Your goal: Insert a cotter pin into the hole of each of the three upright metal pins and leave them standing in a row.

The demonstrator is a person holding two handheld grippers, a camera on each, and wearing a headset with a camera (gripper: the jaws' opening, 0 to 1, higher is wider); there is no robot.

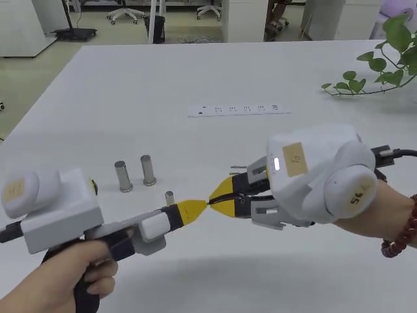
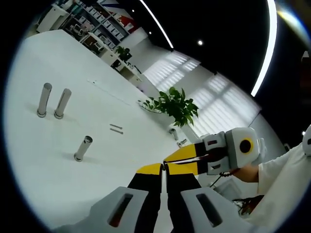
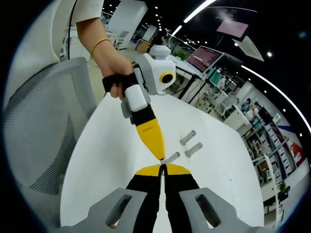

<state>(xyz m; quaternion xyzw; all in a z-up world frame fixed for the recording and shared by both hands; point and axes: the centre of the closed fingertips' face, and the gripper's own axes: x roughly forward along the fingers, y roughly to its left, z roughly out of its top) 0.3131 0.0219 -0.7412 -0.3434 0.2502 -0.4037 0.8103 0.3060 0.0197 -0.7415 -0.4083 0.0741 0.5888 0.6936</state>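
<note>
Three upright metal pins stand on the white table: two side by side (image 1: 122, 176) (image 1: 148, 169) and a shorter-looking one (image 1: 169, 197) nearer me. The left gripper view has them as a pair (image 2: 43, 99) (image 2: 62, 103) and a single pin (image 2: 82, 148). Two thin cotter pins (image 2: 115, 128) lie flat beyond them. My left gripper (image 1: 199, 208) comes in from the lower left and is shut. My right gripper (image 1: 215, 197) comes in from the right, also shut. Their yellow tips meet point to point just right of the near pin. I see nothing between either pair of jaws.
A white power strip (image 1: 238, 109) lies flat further back on the table. A leafy plant (image 1: 384, 59) reaches in at the far right edge. A grey office chair (image 3: 43, 121) stands off the table's near side.
</note>
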